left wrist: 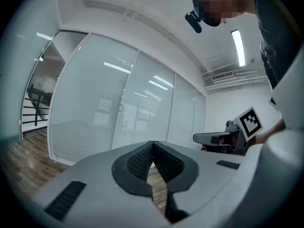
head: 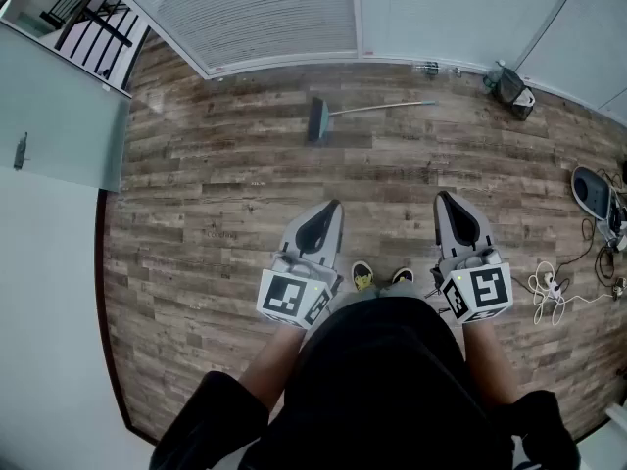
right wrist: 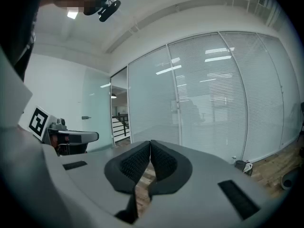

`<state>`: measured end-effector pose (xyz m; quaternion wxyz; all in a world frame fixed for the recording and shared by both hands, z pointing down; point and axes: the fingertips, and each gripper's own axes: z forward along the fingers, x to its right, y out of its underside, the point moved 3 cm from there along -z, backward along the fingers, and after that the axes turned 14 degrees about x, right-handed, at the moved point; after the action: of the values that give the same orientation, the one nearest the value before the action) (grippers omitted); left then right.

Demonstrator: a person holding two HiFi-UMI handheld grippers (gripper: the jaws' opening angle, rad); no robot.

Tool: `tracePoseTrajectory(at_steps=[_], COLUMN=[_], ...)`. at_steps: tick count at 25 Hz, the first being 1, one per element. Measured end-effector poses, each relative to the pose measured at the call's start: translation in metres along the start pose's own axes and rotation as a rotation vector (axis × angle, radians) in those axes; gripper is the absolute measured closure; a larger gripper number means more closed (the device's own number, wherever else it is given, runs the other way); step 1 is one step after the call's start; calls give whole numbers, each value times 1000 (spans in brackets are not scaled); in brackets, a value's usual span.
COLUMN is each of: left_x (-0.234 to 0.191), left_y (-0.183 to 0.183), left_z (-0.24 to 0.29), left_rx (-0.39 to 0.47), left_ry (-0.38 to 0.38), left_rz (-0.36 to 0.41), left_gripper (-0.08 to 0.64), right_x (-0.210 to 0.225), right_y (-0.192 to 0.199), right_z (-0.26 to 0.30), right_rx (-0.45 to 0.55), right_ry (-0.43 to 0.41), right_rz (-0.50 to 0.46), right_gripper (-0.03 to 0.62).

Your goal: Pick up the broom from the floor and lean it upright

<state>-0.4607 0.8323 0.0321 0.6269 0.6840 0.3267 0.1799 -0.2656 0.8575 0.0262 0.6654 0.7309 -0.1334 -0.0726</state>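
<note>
Broom (head: 318,119) lies flat on wood floor (head: 225,194) by glass wall (head: 255,13)

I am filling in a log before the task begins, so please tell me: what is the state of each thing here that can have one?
broom, lying flat on the floor, untouched
left gripper, jaws shut, empty
right gripper, jaws shut, empty
blinds, lowered
</note>
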Motion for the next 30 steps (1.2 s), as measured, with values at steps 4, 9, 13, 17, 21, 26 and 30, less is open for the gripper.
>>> tracePoseTrajectory(at_steps=[4, 9, 13, 17, 21, 26, 30], left_x=[3, -1, -1, 2, 4, -7, -13], left_y=[-3, 0, 2, 10, 24, 34, 44], left_z=[1, 6, 16, 43, 87, 170, 241], left_rx=[9, 9, -4, -6, -25, -48, -77], left_ry=[-3, -10, -3, 15, 24, 17, 24], left_rz=[-2, -20, -26, -32, -20, 5, 27], left_gripper=[537, 537, 537, 537, 537, 537, 537], right_x=[3, 7, 17, 44, 84, 156, 214], right_y=[3, 8, 8, 14, 25, 29, 32], right_z=[2, 8, 8, 14, 31, 85, 126], right_rx=[-4, -19, -7, -13, -17, -4, -10], right_ry=[-10, -14, -5, 14, 20, -1, -24], right_rz=[10, 7, 27, 45, 68, 82, 95], right_gripper=[575, 575, 575, 575, 575, 575, 575])
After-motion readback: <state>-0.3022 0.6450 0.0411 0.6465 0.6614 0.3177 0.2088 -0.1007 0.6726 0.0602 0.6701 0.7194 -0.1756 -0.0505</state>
